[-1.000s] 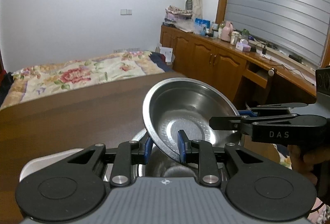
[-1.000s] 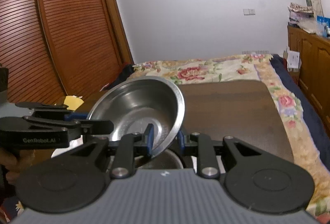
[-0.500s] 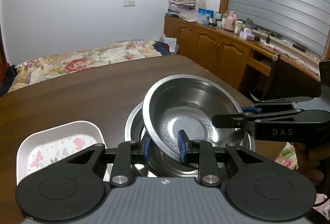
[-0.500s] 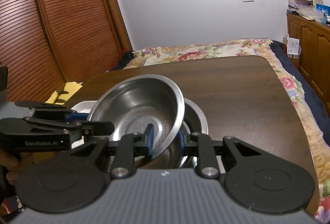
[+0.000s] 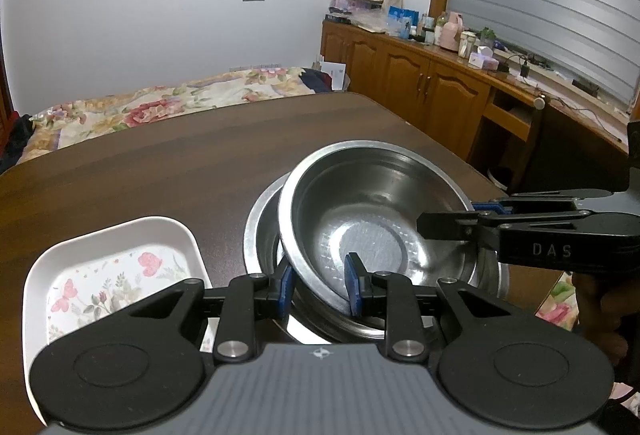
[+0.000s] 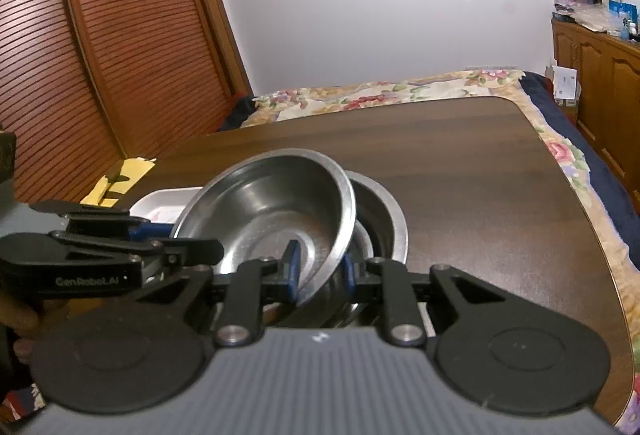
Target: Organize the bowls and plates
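Observation:
A steel bowl (image 5: 372, 219) (image 6: 272, 207) hangs tilted inside a second, larger steel bowl (image 5: 260, 231) (image 6: 384, 219) that sits on the dark wooden table (image 6: 480, 195). My left gripper (image 5: 319, 285) (image 6: 168, 237) is shut on the upper bowl's near rim in the left wrist view. My right gripper (image 6: 319, 269) (image 5: 476, 213) has the opposite rim between its blue pads, and its jaws are closing on it. A white floral dish (image 5: 112, 267) (image 6: 164, 201) lies on the table just left of the bowls.
A bed with a floral cover (image 6: 380, 91) stands beyond the table's far edge. Wooden cabinets (image 5: 420, 83) with clutter on top run along the right wall. A yellow paper (image 6: 120, 181) lies near slatted wardrobe doors (image 6: 100, 35). A hand (image 5: 600, 299) holds the right gripper.
Both grippers have sunk with the upper bowl toward the table. The lower bowl and the white dish have come into view, and the upper bowl now sits partly inside the lower one.

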The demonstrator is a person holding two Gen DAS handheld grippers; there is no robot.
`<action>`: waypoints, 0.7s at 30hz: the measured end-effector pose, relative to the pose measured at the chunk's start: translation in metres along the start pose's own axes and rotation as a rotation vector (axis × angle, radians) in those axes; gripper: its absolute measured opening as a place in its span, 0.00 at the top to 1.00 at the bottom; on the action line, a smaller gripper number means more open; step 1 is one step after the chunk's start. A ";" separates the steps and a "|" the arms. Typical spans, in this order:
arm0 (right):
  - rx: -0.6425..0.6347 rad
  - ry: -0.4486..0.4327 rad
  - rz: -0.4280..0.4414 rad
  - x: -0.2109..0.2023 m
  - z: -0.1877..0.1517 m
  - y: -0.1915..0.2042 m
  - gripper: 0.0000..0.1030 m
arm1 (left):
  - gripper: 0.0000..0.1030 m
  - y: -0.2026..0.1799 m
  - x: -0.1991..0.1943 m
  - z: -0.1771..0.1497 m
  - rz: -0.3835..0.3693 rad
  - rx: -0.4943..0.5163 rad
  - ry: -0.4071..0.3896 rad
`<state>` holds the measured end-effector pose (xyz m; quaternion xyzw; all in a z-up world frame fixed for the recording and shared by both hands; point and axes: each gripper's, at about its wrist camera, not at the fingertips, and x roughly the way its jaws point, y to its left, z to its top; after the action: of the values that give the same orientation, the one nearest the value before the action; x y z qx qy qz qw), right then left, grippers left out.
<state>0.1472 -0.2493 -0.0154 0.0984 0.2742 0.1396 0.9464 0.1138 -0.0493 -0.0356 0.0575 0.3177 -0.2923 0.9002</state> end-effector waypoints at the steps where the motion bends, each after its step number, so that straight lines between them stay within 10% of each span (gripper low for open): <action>1: 0.009 -0.004 -0.002 0.000 -0.001 -0.001 0.79 | 0.73 0.000 0.001 -0.001 -0.001 0.001 0.001; 21: -0.124 -0.025 -0.111 0.001 -0.004 0.014 0.81 | 0.77 0.007 -0.001 -0.003 0.017 -0.030 -0.027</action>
<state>0.1431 -0.2356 -0.0159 0.0260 0.2580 0.1024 0.9604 0.1153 -0.0418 -0.0382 0.0425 0.3093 -0.2808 0.9076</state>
